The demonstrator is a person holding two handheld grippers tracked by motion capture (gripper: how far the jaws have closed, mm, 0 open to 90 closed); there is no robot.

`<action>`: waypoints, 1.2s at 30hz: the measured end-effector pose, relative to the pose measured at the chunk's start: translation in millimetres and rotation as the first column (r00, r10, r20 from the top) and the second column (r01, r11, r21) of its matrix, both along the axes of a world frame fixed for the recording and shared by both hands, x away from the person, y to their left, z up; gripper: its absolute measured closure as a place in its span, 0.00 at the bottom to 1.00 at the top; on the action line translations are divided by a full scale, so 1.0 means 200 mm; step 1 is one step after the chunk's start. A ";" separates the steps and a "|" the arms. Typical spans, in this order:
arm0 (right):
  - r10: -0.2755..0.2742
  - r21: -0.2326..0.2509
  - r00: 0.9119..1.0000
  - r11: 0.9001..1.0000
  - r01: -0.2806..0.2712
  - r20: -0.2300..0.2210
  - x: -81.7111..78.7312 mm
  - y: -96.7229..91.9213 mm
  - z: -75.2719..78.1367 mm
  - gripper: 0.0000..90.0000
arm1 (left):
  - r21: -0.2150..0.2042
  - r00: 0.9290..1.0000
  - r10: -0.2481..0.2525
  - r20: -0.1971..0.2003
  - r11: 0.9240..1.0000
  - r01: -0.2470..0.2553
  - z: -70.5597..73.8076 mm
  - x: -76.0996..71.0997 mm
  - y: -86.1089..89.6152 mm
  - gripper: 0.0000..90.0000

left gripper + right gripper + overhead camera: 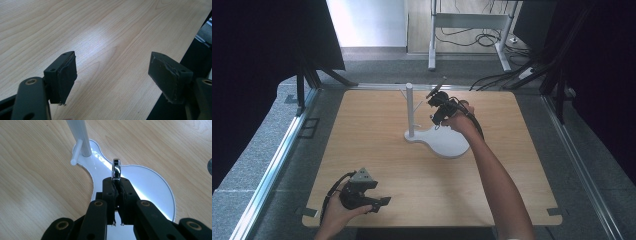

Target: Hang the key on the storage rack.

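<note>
Now right gripper (116, 185) jaws clamp ring (116, 171); stand (150, 185) below; left gripper (112, 75) jaws wide.

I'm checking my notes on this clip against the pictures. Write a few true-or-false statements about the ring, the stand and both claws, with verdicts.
1. The right claw is shut on a silver ring. True.
2. The ring already hangs on a peg of the white stand. False: it is held clear of the peg, above the base.
3. The left claw is open, with nothing in it. True.
4. The left claw grips the stand's pole. False: it is over bare table.
</note>
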State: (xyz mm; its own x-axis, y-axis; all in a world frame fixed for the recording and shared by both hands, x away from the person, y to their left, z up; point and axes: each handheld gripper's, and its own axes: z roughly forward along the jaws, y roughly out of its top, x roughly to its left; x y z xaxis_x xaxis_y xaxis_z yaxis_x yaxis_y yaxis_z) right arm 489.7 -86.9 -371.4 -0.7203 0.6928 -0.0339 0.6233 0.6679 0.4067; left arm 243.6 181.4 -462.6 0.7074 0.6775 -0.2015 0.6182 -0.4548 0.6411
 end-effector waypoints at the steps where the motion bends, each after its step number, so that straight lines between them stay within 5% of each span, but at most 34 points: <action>1: 0.000 0.000 1.000 1.000 0.000 0.000 0.00 0.00 0.00 0.93 | -0.001 1.000 0.001 0.001 1.000 -0.001 0.00 0.00 0.00 0.26; 36: -0.036 0.027 0.999 0.999 0.036 0.019 0.20 0.08 0.06 0.93 | -0.021 1.000 0.007 -0.001 1.000 -0.007 0.01 0.00 0.02 0.26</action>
State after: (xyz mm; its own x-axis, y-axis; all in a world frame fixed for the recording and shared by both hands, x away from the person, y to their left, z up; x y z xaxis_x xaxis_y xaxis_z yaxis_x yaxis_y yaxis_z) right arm 530.6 -70.8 -359.0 -0.6942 0.7192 -0.0292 0.6384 0.6340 0.4364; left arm 243.8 186.0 -461.5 0.7023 0.6781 -0.2166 0.6221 -0.4366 0.6499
